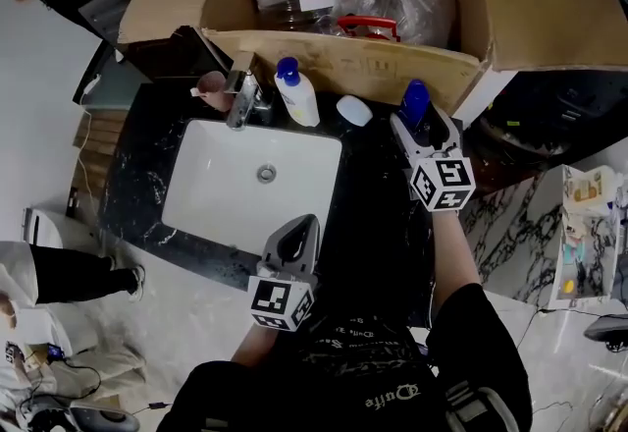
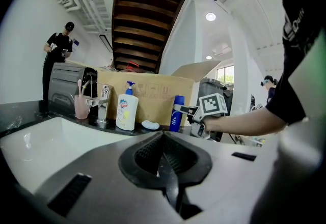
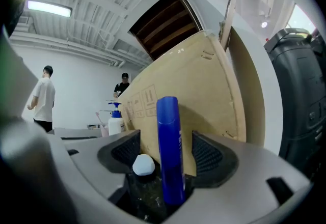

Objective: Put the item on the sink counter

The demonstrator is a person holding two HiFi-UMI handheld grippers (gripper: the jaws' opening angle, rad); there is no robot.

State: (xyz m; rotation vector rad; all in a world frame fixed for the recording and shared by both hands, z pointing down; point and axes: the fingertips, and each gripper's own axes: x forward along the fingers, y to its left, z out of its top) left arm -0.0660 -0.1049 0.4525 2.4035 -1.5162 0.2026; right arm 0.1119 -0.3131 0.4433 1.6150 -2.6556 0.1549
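A blue bottle [image 1: 415, 104] [image 3: 170, 151] stands upright on the black marble sink counter [image 1: 373, 204], right in front of the cardboard box. My right gripper [image 1: 417, 126] [image 3: 168, 157] is open around it, with a gap between each pad and the bottle. The left gripper view shows the same bottle [image 2: 177, 113] beside the right gripper [image 2: 189, 114]. My left gripper [image 1: 297, 242] [image 2: 162, 159] is shut and holds nothing, near the front edge of the white sink basin [image 1: 226, 185].
Along the back of the counter stand a white pump soap bottle [image 1: 297, 94], a white soap bar [image 1: 354, 110], the faucet [image 1: 245, 96] and a pink cup [image 1: 211, 86]. A big open cardboard box [image 1: 343, 62] holds a water jug. People stand at the left.
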